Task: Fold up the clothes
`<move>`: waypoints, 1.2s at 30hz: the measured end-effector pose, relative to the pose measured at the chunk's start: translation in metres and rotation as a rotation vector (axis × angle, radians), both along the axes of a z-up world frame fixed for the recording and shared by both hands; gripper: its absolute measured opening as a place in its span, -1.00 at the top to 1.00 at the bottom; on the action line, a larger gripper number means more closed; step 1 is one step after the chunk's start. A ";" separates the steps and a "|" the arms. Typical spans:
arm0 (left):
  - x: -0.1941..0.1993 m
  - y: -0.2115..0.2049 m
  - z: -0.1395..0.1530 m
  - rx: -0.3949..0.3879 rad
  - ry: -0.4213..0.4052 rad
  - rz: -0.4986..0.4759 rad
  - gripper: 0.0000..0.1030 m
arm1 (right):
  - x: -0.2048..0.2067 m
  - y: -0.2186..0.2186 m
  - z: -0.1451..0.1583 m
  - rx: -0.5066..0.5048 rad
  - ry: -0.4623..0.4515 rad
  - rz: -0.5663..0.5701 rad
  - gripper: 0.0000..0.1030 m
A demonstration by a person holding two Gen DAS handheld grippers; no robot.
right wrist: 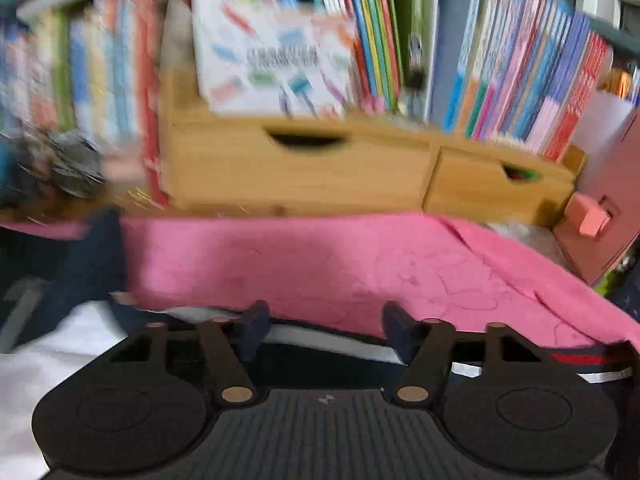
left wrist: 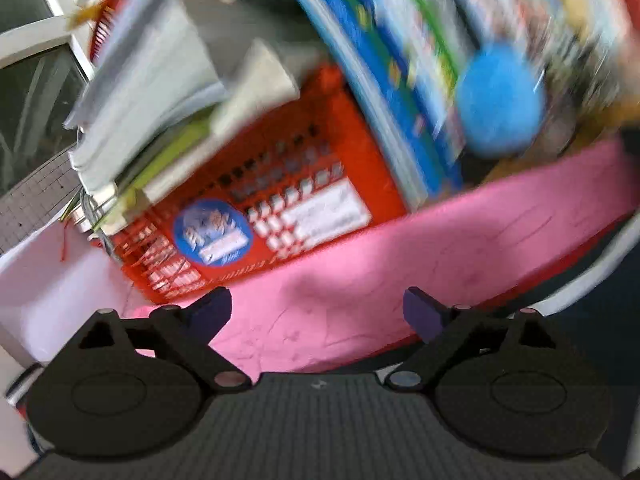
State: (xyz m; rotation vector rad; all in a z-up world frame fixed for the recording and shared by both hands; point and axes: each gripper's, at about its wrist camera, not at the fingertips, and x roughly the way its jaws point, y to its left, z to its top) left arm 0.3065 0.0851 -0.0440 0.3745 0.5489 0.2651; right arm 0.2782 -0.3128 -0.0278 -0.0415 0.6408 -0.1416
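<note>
A: Since both views are smeared, what could slip here?

B: The left tool (left wrist: 318,314) hangs wide apart over the pink cloth (left wrist: 420,264), gripping nothing. The right tool (right wrist: 324,330) stands part-open above the same cloth's near edge, pads off it. I judge that a pinch now may catch only the dark striped garment (right wrist: 576,360) under the pink cloth, or miss the hem.

A: And just beyond the pink cloth?

B: The red crate (left wrist: 320,184) holds stacked papers and tilted books. The wooden organiser (right wrist: 304,172) carries upright books; its two drawers sit closed, contents hidden. A lifted edge might snag either.
</note>
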 end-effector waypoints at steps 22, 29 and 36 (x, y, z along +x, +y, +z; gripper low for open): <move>-0.157 -0.033 0.032 -0.154 0.048 -0.185 -0.94 | -0.162 0.044 0.015 -0.134 -0.011 0.092 -0.39; -0.224 -0.075 0.011 -0.283 0.188 -0.346 -0.99 | -0.256 0.111 0.012 0.081 0.034 0.435 -0.47; -0.278 -0.032 0.002 -0.211 0.136 -0.169 -1.00 | -0.332 0.058 -0.014 -0.001 0.003 0.189 -0.65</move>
